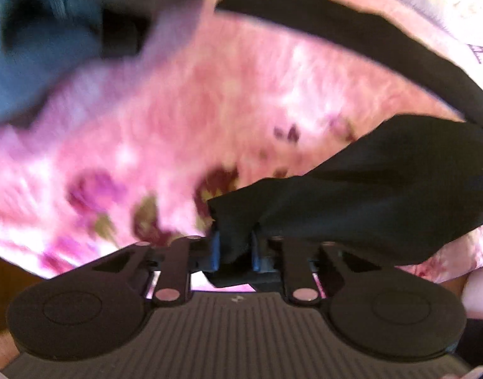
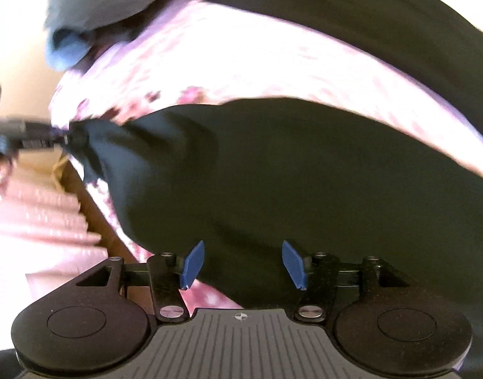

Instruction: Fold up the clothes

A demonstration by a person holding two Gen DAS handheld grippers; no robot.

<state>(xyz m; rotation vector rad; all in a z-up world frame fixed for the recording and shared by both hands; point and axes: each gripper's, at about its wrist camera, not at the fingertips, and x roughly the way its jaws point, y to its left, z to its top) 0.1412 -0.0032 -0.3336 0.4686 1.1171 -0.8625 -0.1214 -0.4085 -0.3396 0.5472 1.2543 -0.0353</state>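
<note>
left gripper [image 1: 235, 249] pinches black garment [image 1: 383, 195]; right gripper [image 2: 243, 263] spread

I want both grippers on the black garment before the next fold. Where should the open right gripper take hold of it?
Probably the near hem of the black garment, just ahead of the right gripper, coming in straight and low. The cloth spreads broad there over the pink floral cover, and its far-left corner is already pinched by the left gripper, so a near-edge grip is opposite.
</note>
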